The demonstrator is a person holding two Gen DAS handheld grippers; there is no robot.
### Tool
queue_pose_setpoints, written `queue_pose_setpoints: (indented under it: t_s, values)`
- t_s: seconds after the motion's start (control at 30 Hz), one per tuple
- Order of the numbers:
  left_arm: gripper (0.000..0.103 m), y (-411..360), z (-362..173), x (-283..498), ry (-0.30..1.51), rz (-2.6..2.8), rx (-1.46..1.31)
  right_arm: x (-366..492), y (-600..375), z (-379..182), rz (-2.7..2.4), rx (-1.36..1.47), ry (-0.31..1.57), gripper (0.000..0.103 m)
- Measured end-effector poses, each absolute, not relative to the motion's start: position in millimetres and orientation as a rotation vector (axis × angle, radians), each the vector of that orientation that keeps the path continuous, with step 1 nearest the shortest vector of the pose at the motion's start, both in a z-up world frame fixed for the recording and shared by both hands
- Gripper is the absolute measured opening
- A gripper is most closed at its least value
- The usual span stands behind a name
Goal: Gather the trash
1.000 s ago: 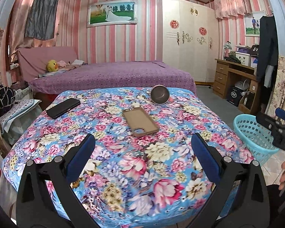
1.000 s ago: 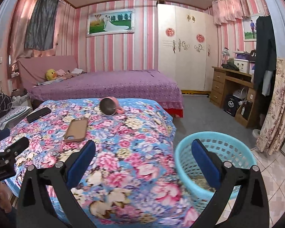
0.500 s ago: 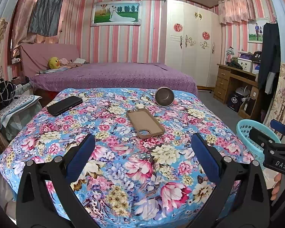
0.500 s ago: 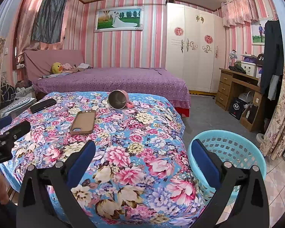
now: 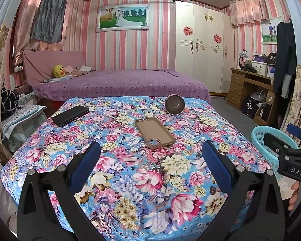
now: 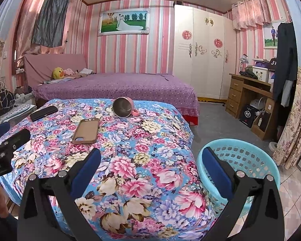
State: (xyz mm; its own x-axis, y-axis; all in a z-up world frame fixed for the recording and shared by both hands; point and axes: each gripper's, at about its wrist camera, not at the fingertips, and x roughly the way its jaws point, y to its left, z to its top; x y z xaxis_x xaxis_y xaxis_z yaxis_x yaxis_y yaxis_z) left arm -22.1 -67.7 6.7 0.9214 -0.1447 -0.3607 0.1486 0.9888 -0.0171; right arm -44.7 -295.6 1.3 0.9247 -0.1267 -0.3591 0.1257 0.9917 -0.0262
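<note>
A floral cloth (image 5: 130, 172) covers the surface in front of me. On it lie a brown phone case (image 5: 154, 132) (image 6: 86, 131), a black phone (image 5: 70, 115) (image 6: 43, 113) and a pink mug (image 5: 175, 104) (image 6: 122, 107) tipped on its side. A small white scrap (image 5: 149, 115) sits just beyond the case. My left gripper (image 5: 150, 150) hovers open over the near part of the cloth, holding nothing. My right gripper (image 6: 151, 154) is open and empty between the cloth's right edge and a light blue basket (image 6: 242, 146) (image 5: 258, 133).
A purple bed (image 5: 120, 84) stands behind the floral surface. A wooden desk (image 6: 248, 94) with boxes under it lines the right wall, beside a white wardrobe (image 6: 200, 60). Grey floor (image 6: 214, 124) lies between desk and basket. A hand (image 5: 295, 196) shows at the right edge.
Both views have tilted up a little and shifted, so the floral surface sits lower and more ceiling shows. Both grippers stay open and empty. Nothing on the cloth has moved.
</note>
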Motion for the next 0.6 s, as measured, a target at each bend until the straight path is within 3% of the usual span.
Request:
queue_pose_setpoints:
  t_s: [0.6]
  values:
    - [0.098, -67.1, 8.6, -22.9, 0.372, -0.153, 0.004, -45.7, -297.3, 1.7, -0.130, -0.006, 0.366, 0.098]
